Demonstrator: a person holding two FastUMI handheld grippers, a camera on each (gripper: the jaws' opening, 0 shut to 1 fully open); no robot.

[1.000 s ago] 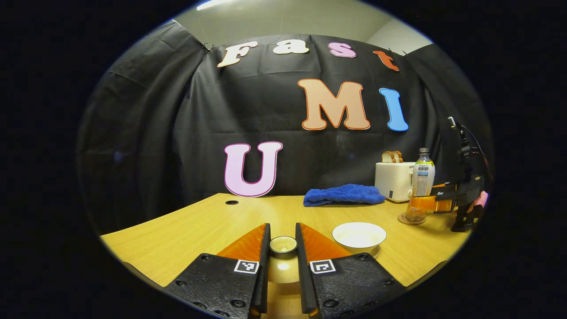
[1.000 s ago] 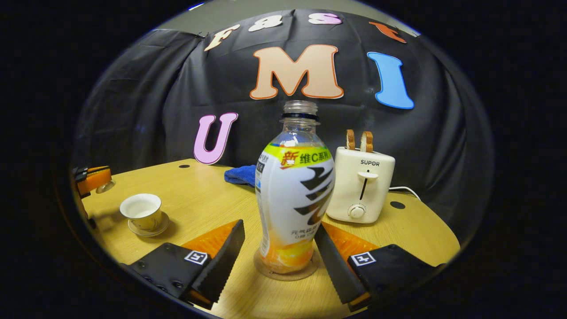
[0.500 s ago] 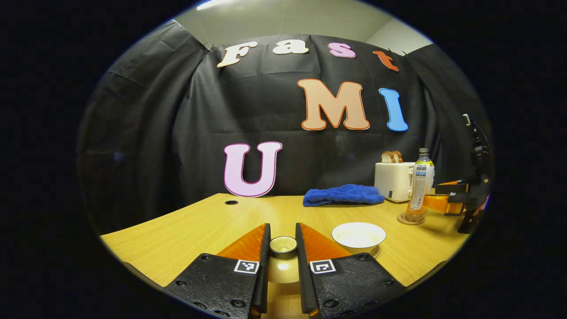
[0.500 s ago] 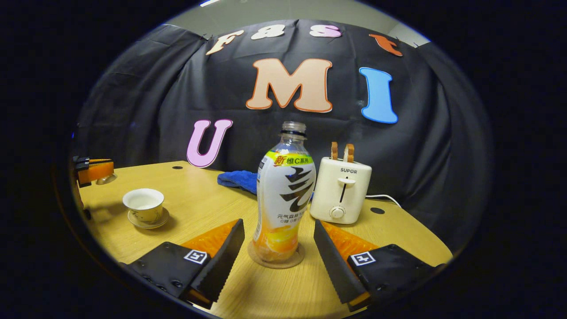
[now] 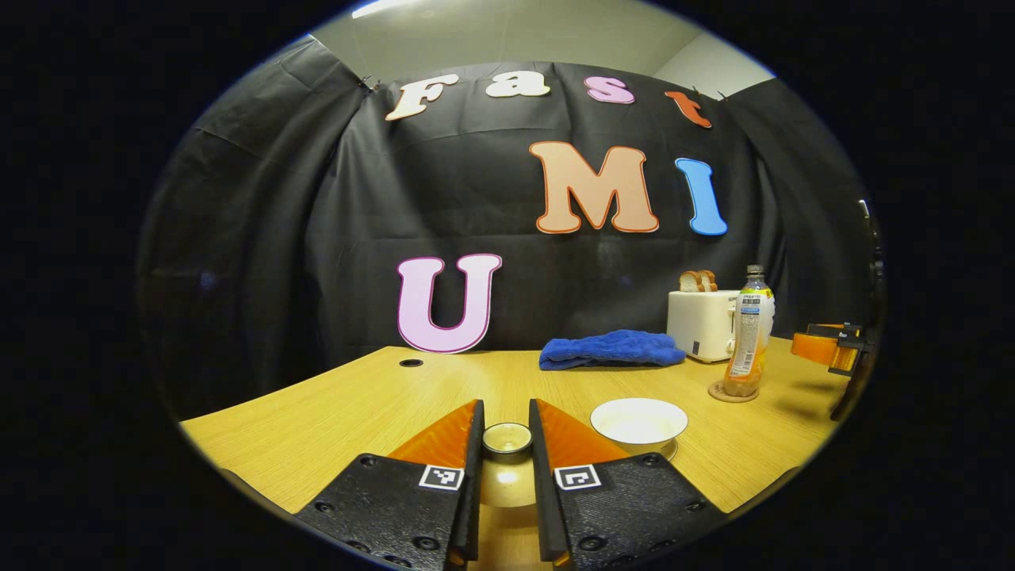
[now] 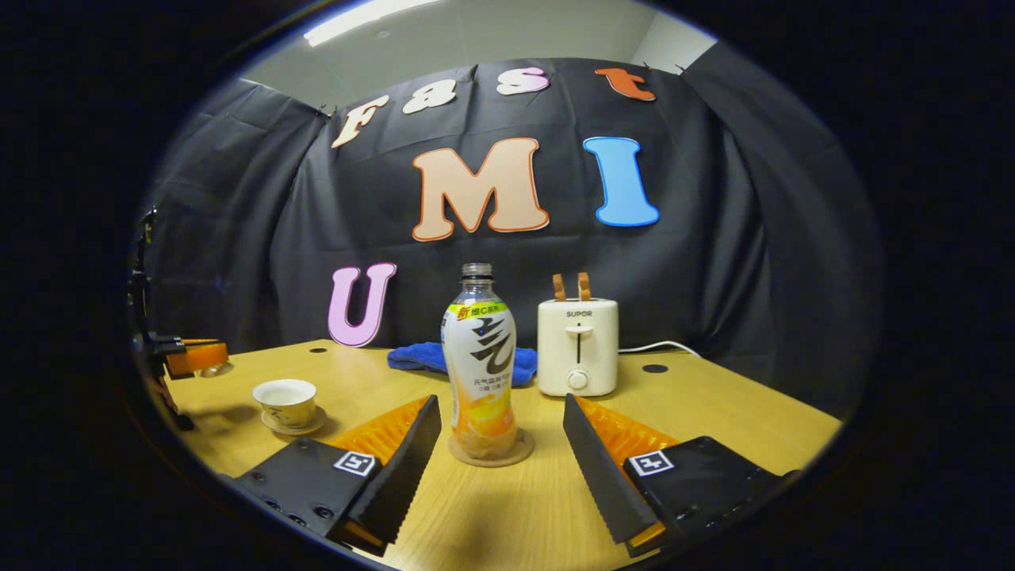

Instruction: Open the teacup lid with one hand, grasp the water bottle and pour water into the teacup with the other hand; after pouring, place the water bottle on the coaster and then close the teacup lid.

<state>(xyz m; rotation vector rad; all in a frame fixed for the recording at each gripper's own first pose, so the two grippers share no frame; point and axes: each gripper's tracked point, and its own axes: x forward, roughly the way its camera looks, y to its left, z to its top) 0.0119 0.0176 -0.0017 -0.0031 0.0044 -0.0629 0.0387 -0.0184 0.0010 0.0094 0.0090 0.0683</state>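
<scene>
On coaster [image 6: 490, 457]: water bottle [image 6: 480, 358] upright

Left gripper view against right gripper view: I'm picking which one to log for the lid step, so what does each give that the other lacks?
Left gripper view: the lid close up, clamped by its knob between the left fingers. Right gripper view: the right fingers open, apart from the bottle on either side, and the toaster's cord. Shared: bottle standing on the coaster, uncovered teacup, blue towel, toaster with bread.
</scene>
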